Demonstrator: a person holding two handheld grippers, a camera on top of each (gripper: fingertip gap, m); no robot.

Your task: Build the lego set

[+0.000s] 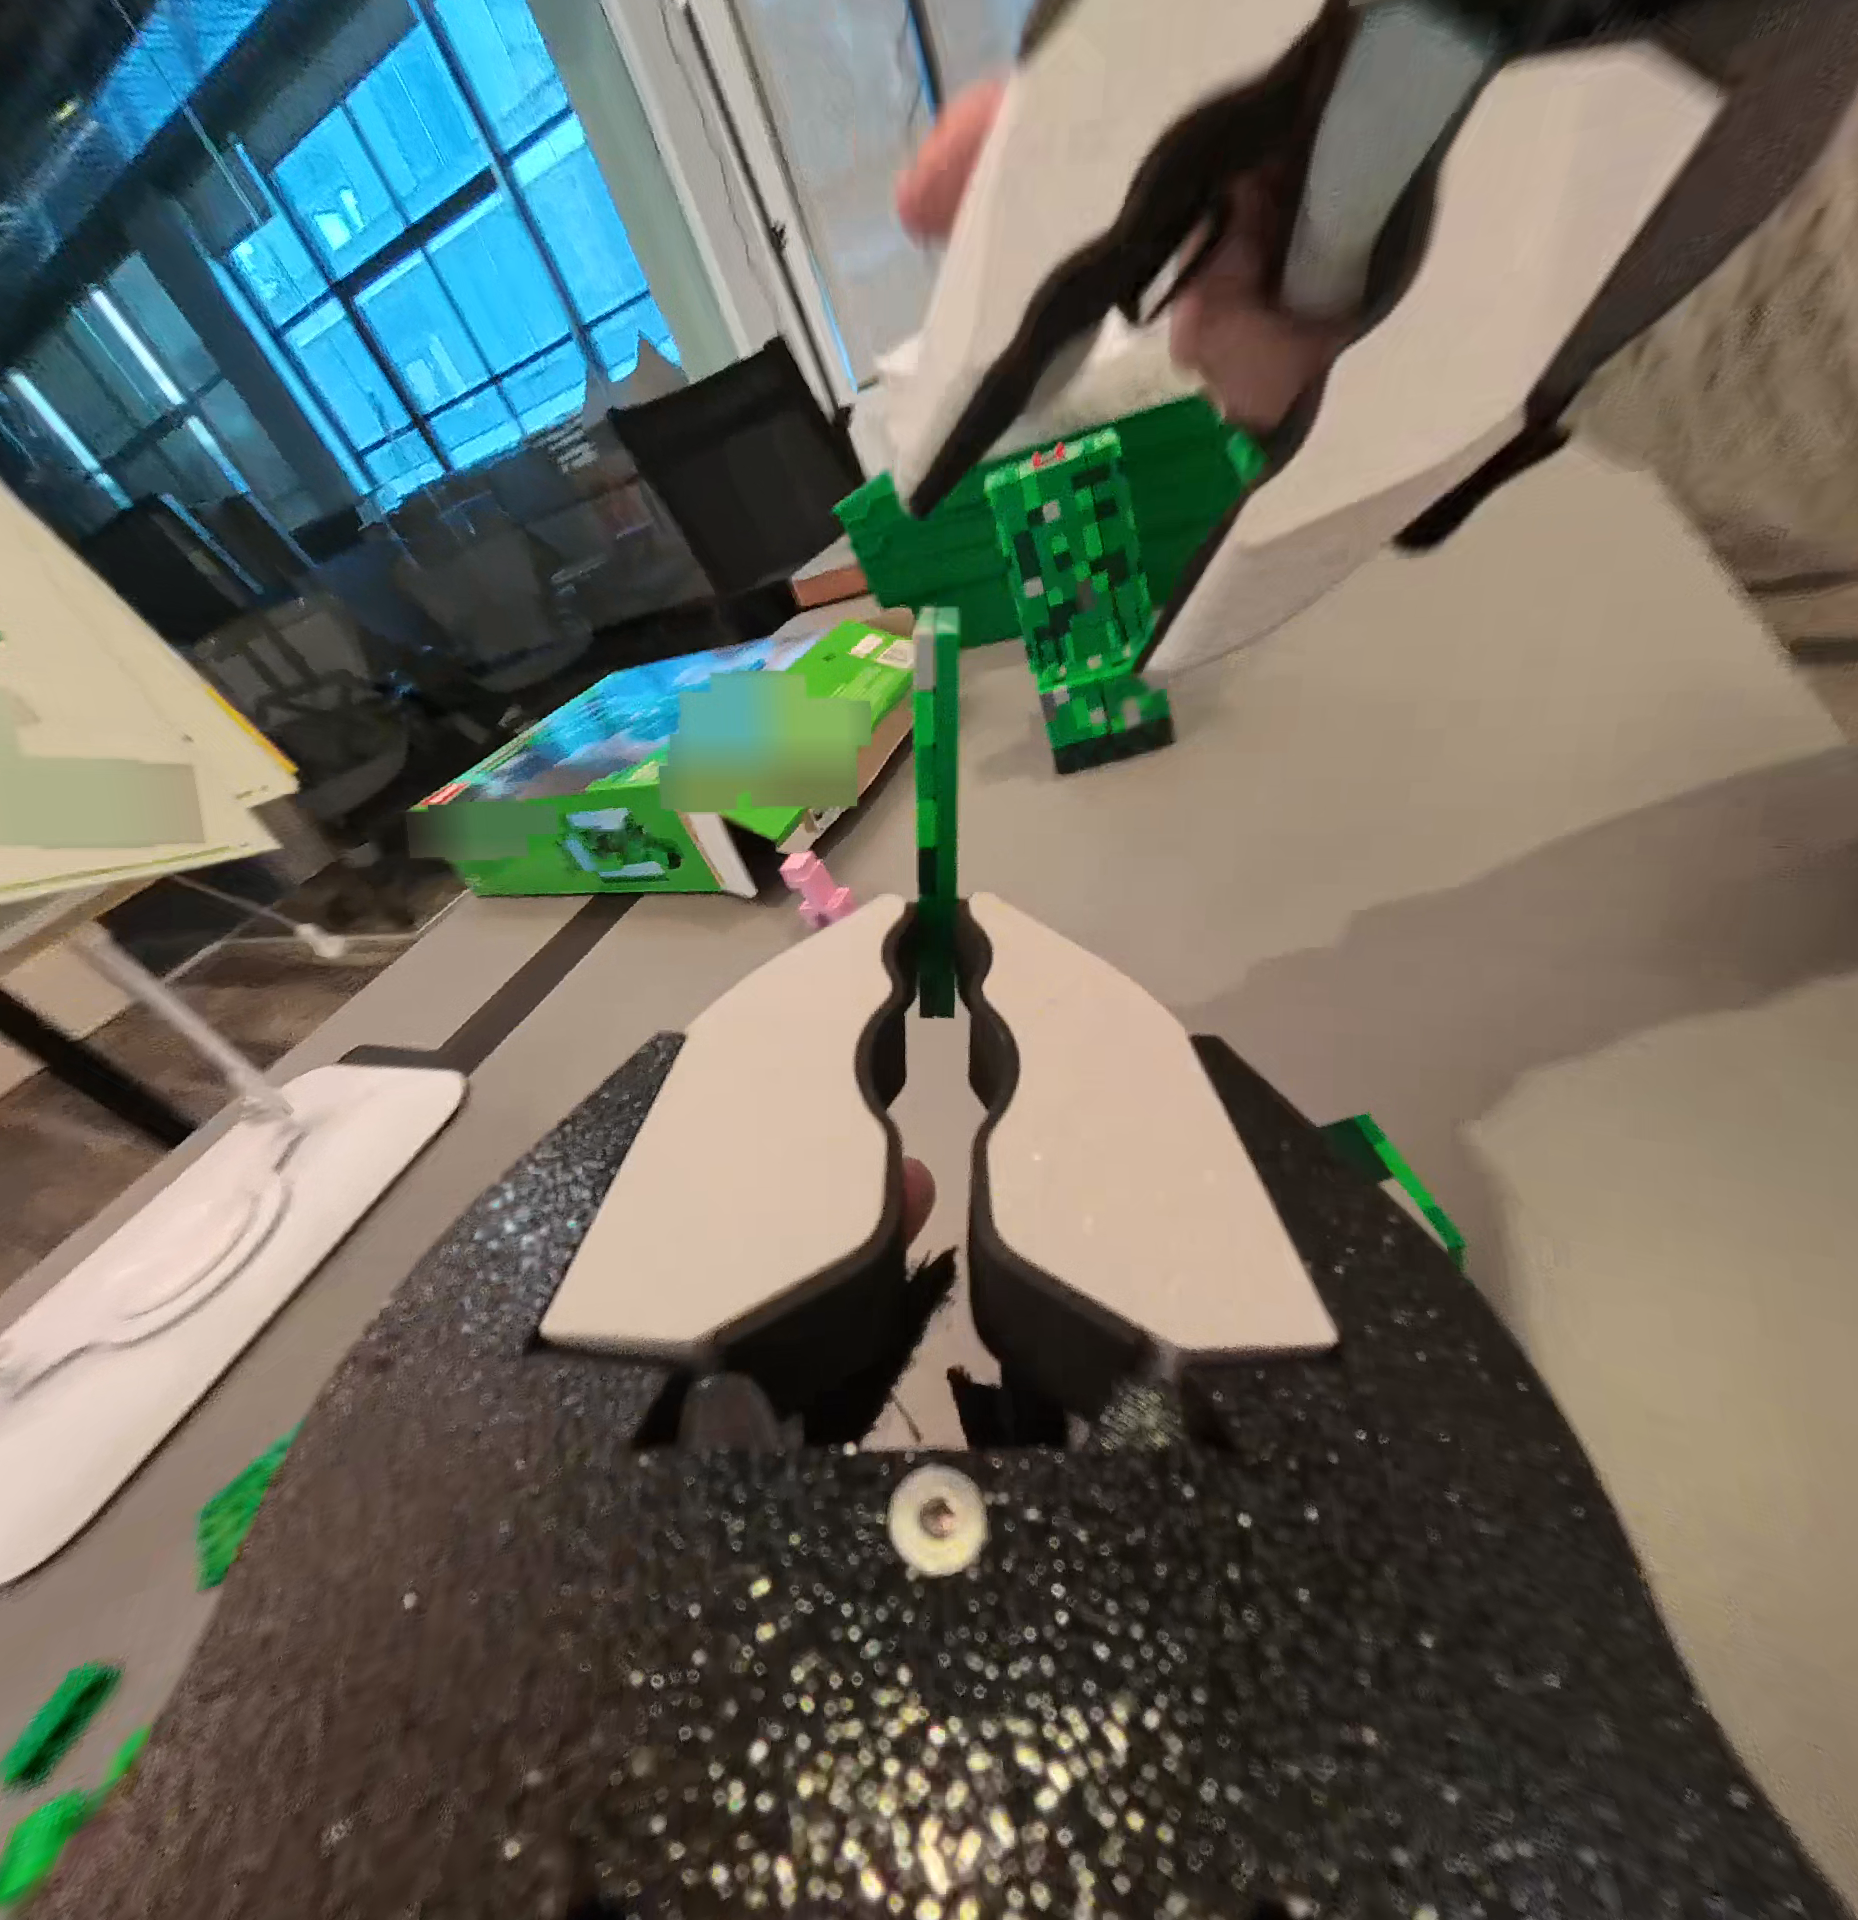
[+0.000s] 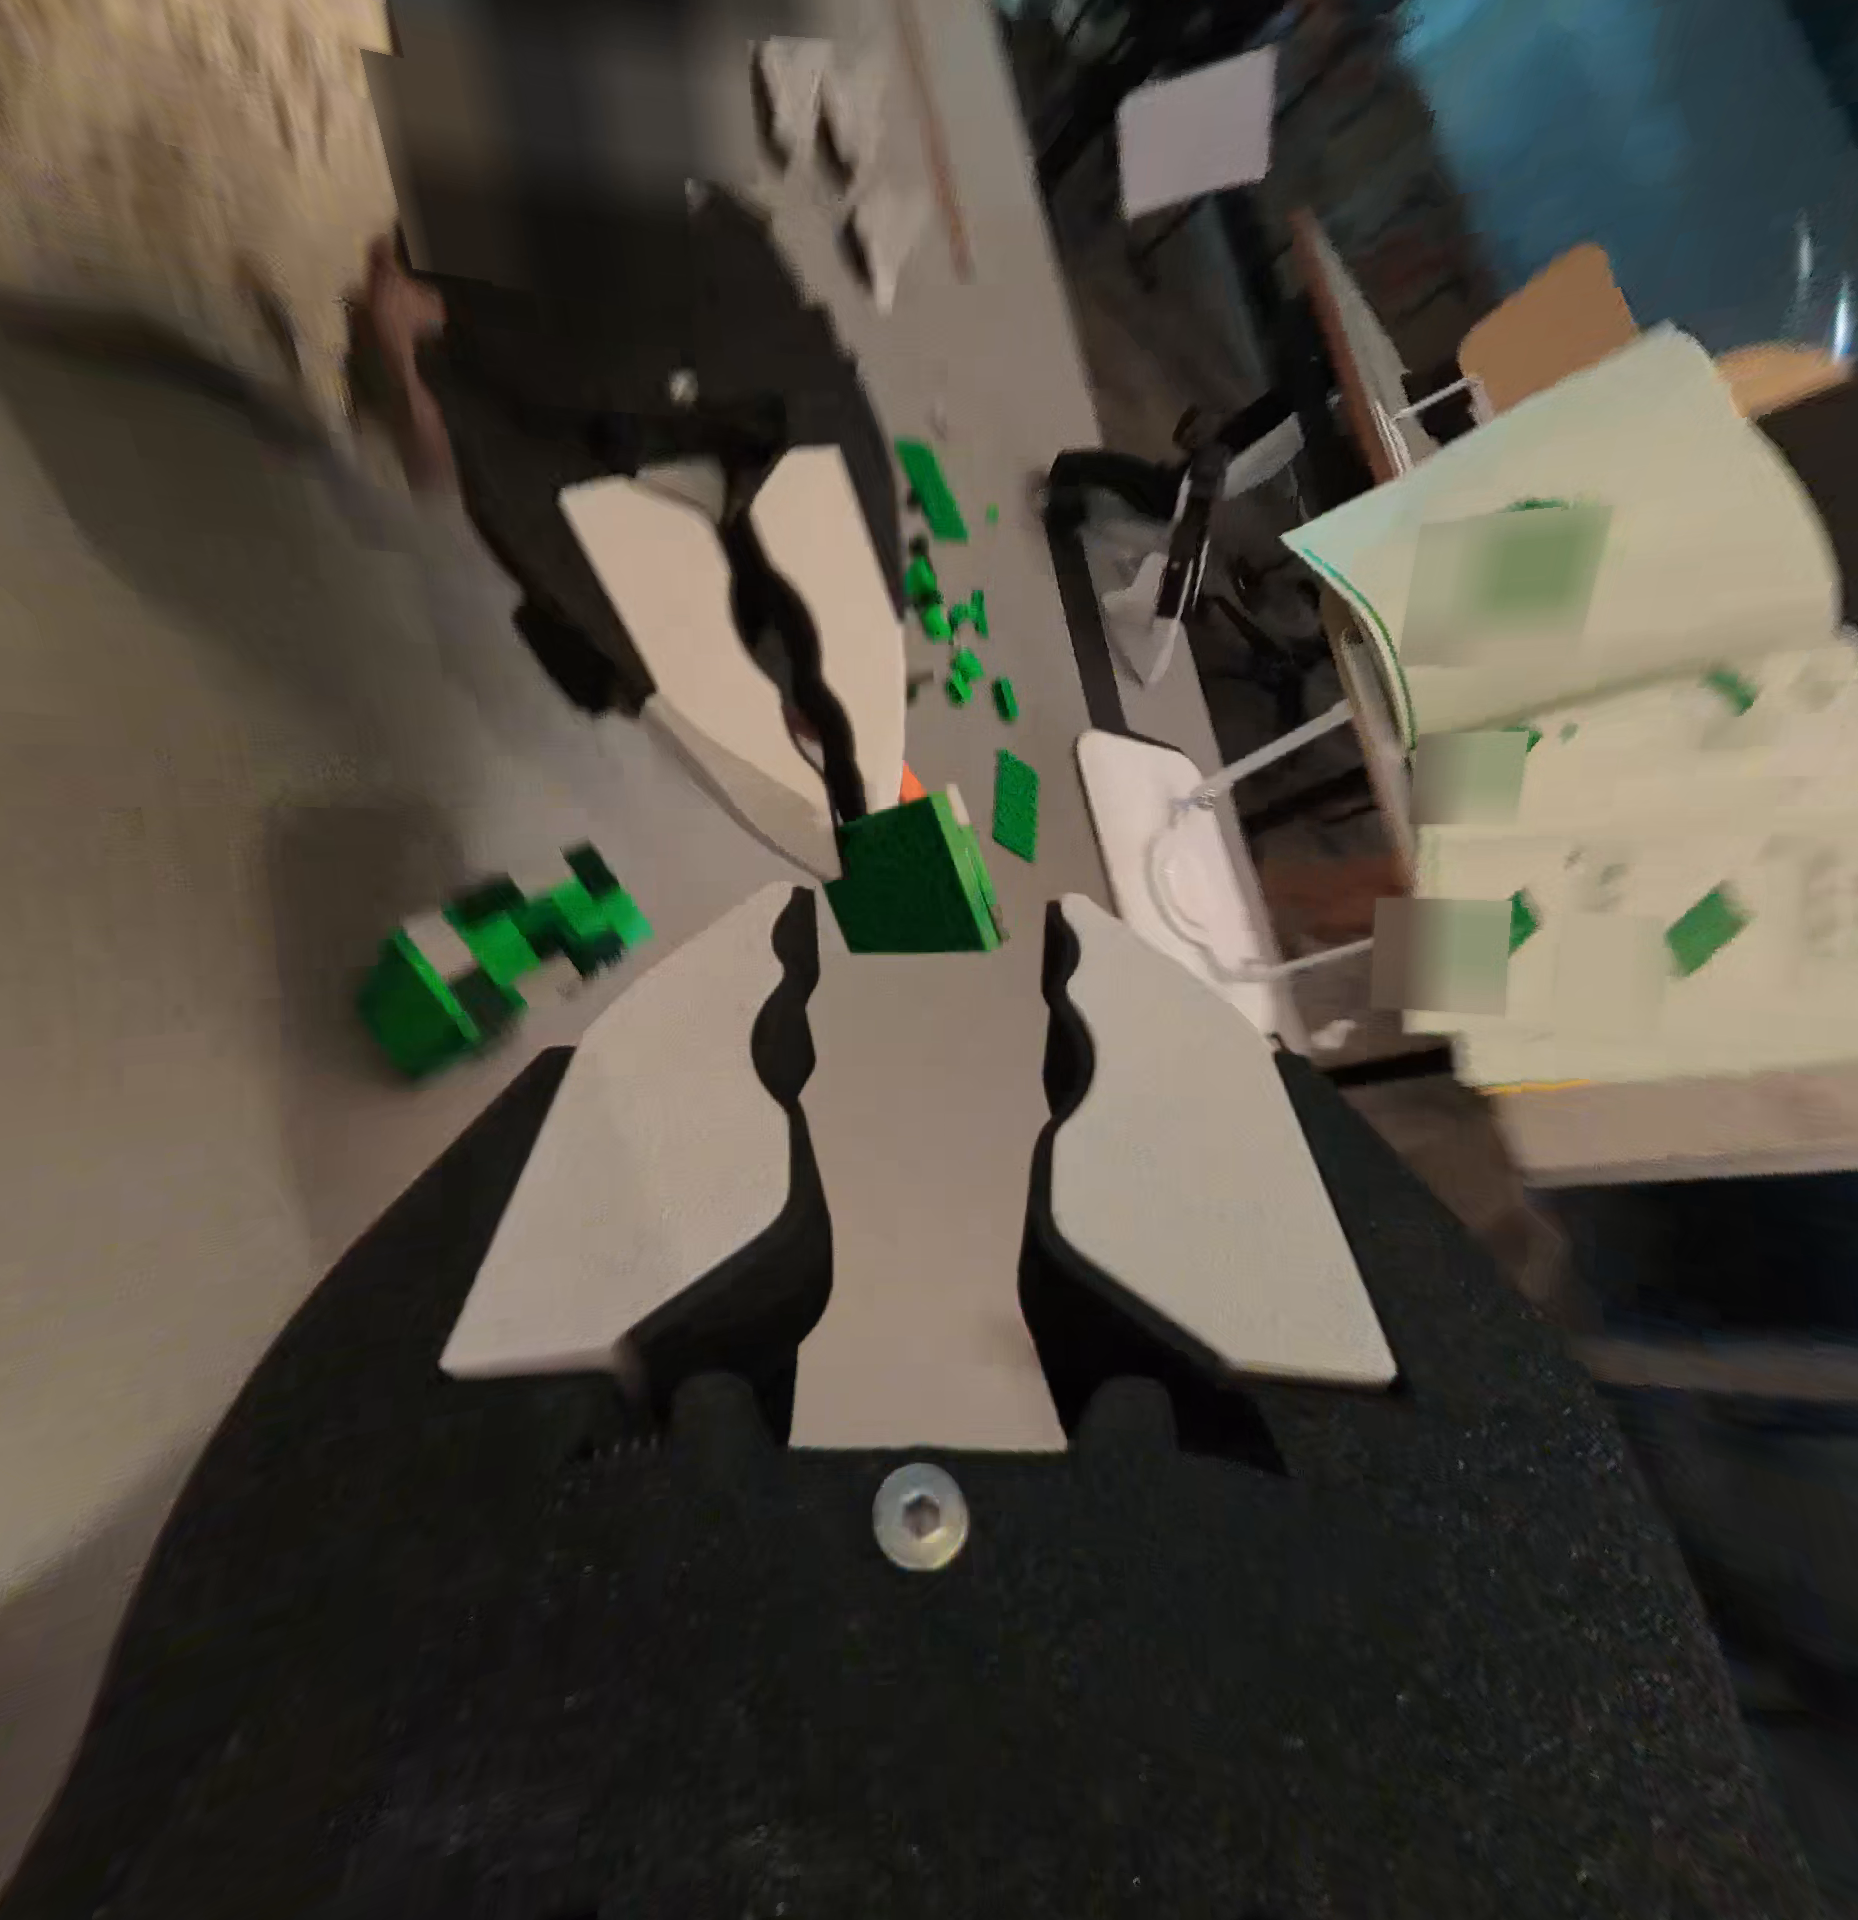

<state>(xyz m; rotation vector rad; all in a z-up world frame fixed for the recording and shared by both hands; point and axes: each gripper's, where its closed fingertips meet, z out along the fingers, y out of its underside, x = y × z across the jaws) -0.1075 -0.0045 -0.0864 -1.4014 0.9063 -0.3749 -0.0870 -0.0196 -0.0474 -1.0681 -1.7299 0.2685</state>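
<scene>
A grey table (image 1: 1320,935) lies under and ahead of the fingers. Left of them a clear stand on a white base (image 1: 208,1226) holds an open booklet (image 2: 1590,748). Far ahead, left of the fingertips, stand dark office chairs (image 1: 727,488) before a large blue-lit window (image 1: 385,239)

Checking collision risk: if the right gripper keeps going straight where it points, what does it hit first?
Probably the green lego plate held by the left gripper: it sits just beyond the open right gripper, centred between its fingers. Blur leaves depth uncertain.
</scene>
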